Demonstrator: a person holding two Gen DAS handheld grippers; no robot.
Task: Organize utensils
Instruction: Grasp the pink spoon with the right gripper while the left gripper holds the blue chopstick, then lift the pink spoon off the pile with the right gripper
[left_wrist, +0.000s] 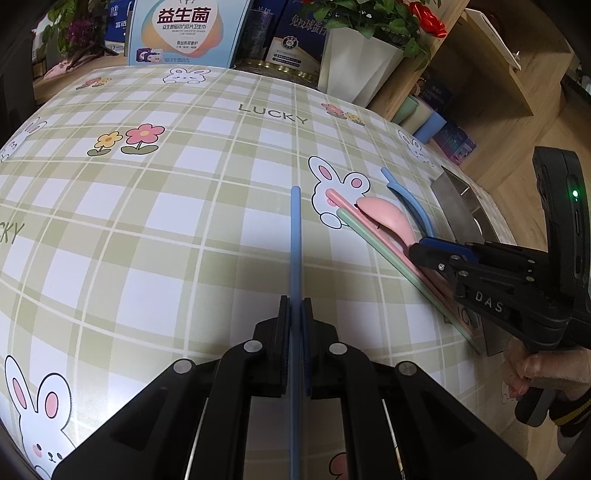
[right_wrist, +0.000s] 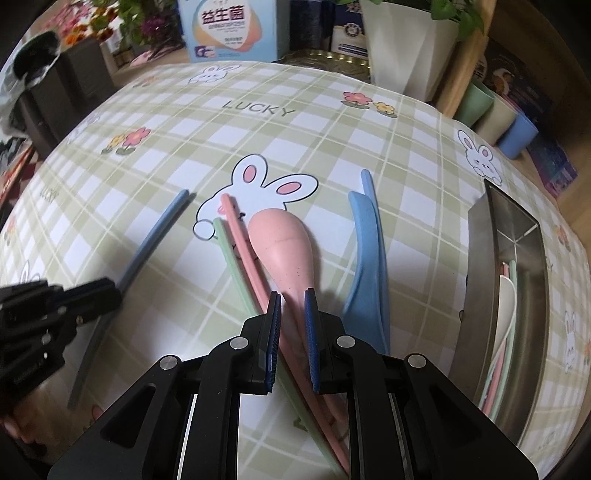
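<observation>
My left gripper (left_wrist: 295, 306) is shut on a blue chopstick (left_wrist: 295, 240), which points away across the checked tablecloth and rests on it. In the right wrist view the pink spoon (right_wrist: 280, 247) lies bowl-down, and my right gripper (right_wrist: 293, 321) is shut on its handle. A pink chopstick (right_wrist: 240, 236) and a green chopstick (right_wrist: 231, 254) lie just left of the spoon. A blue spoon (right_wrist: 369, 258) lies to its right, beside another blue stick. The steel tray (right_wrist: 480, 277) at the right table edge holds a white spoon and pink and green utensils.
A white planter (left_wrist: 358, 66) and printed boxes (left_wrist: 184, 29) stand along the far edge of the table. Green, beige and blue cups (right_wrist: 495, 110) sit on a shelf beyond the right edge. A hand (left_wrist: 535, 373) holds the right gripper's grip.
</observation>
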